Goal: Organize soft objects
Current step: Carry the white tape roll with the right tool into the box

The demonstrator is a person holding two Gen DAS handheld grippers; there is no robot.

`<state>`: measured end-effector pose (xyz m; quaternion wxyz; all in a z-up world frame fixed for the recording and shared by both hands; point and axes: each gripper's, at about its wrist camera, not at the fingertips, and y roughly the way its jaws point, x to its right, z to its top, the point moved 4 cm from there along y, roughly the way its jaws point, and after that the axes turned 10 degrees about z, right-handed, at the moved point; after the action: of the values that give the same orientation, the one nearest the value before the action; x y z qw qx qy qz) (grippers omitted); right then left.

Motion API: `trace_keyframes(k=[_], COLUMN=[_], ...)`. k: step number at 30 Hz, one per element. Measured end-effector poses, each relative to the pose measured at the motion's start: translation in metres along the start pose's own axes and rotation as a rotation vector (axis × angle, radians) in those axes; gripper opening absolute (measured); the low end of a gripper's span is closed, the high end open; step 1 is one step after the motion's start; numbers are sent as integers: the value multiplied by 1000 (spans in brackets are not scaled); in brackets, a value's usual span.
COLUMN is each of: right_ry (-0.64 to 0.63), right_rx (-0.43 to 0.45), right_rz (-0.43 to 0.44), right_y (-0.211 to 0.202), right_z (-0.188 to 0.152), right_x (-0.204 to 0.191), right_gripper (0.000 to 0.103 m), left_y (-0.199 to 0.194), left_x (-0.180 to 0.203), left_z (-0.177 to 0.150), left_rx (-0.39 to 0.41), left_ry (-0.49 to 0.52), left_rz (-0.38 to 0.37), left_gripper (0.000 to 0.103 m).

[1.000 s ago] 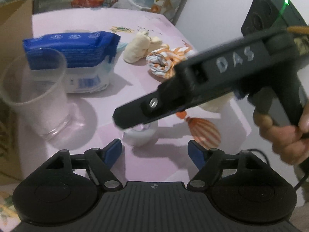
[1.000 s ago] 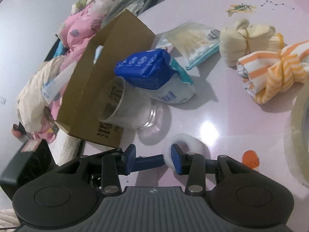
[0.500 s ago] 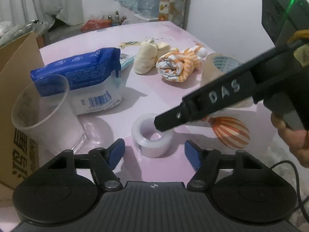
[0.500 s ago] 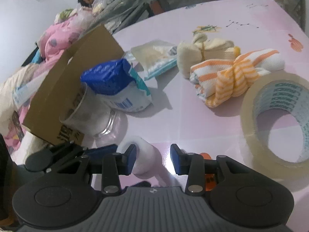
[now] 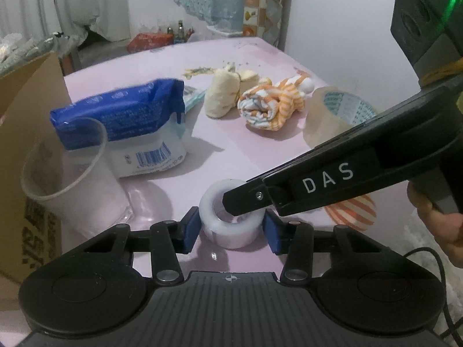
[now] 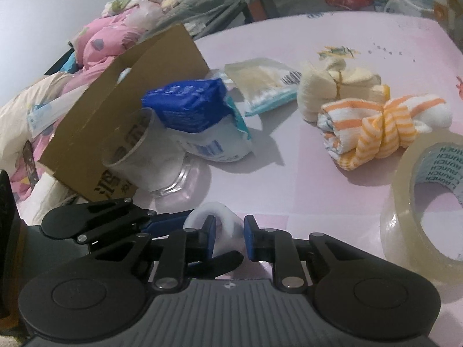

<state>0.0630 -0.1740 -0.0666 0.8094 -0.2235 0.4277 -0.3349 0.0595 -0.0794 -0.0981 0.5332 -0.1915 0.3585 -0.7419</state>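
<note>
I am holding my left gripper (image 5: 231, 229) open around the white tape roll (image 5: 230, 225) on the pink table (image 5: 254, 144), pads just beside it. My right gripper (image 6: 230, 235) is pinching the roll's wall, one finger inside.

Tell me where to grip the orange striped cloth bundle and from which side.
Grip the orange striped cloth bundle at its knotted waist, where the yellow-striped band cinches it narrow. It lies flat on the table with bare surface in front, so come from above, one of the fingers on each side of the band.
</note>
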Motion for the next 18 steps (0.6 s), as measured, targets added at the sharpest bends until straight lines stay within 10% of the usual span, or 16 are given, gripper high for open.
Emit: trace_keyframes(k=[18], right_ry=[-411], right_rx=[159], right_rz=[234], right_y=[-33], right_z=[87], right_x=[-175], right_gripper=[51], left_y=[-156], left_x=[-89], left_z=[41], left_rx=[296], left_ry=[-59], left_rz=[320], left_gripper=[46])
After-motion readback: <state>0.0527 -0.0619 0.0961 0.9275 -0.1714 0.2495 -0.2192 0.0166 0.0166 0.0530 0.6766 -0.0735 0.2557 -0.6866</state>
